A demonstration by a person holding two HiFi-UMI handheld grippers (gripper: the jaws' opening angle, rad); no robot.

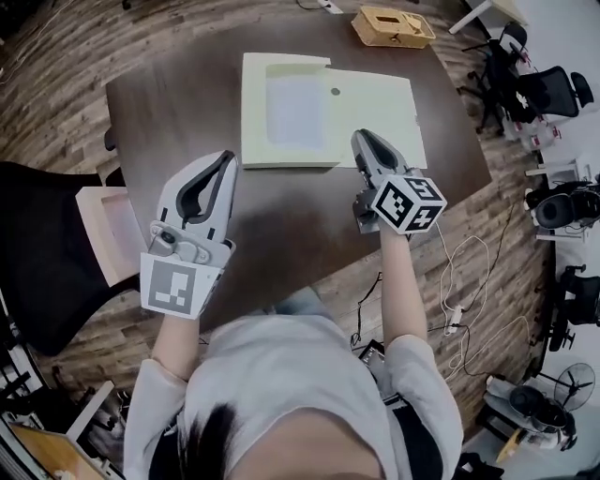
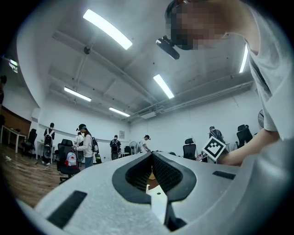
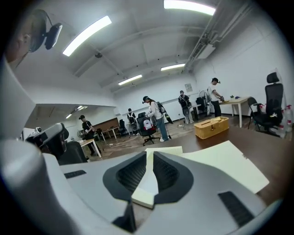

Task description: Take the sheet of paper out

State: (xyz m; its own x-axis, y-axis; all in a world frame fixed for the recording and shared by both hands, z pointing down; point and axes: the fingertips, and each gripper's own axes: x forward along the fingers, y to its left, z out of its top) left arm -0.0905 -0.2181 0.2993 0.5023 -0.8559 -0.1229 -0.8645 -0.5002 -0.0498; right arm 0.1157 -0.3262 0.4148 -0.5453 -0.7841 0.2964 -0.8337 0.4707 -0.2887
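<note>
A pale yellow folder [image 1: 375, 112] lies flat on the dark table [image 1: 178, 103], its left part folded open over a white sheet of paper [image 1: 295, 111]. My right gripper [image 1: 361, 138] is shut with nothing between its jaws, and its tips are over the folder's near edge. In the right gripper view the folder [image 3: 220, 167] spreads out just beyond the closed tips [image 3: 149, 153]. My left gripper [image 1: 227, 157] is shut and empty, over bare table a little short of the folder's near left corner. Its own view [image 2: 151, 153] looks almost level across the room.
A light wooden box [image 1: 394, 25] sits at the table's far edge, also in the right gripper view [image 3: 211, 127]. A black chair [image 1: 37, 253] and a pale stool [image 1: 108, 230] stand left of the table. Office chairs [image 1: 548, 89] and floor cables [image 1: 459, 281] are to the right. People stand across the room.
</note>
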